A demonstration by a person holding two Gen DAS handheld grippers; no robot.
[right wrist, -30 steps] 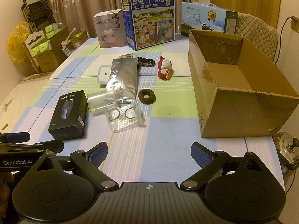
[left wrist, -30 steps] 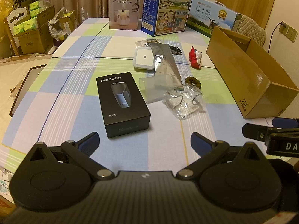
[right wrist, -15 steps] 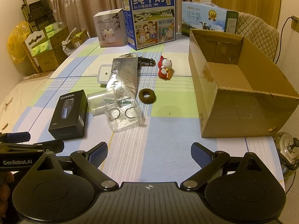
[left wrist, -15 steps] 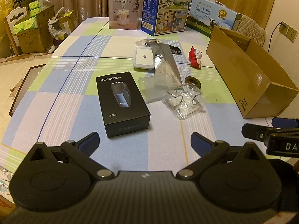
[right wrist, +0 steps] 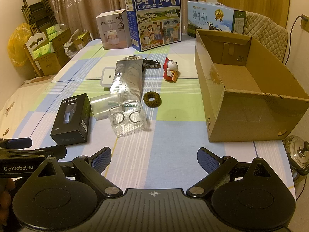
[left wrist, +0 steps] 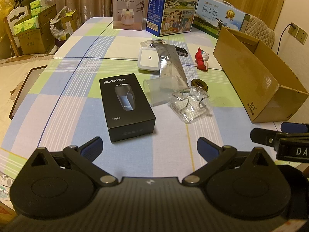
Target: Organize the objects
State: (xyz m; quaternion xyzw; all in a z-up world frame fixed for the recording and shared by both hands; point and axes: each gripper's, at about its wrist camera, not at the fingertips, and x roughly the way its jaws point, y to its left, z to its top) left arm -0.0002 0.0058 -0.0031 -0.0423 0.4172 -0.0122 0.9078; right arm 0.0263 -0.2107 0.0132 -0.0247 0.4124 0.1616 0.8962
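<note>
Nothing moved since earlier frame, I see. One black shaver box, one clear cup, one hair tie, one figurine lie mid-table, one cardboard box right. Left tool, right tool both wide, holding nothing.

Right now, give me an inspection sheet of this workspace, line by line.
Surface: checked tablecloth over the table, flat.
Job's things: black shaver box, clear cup on its side, clear plastic pack, silver foil pouch, white square device, brown hair tie, red cat figurine, black toy car; all outside the cardboard box, which is open and empty.
Clutter: humidifier box and two milk cartons at the far edge.
Grippers: left tongs open, empty; right tongs open, empty.
Cables: wall plug lead.
Surroundings: curtains, stacked cartons, metal kettle.
</note>
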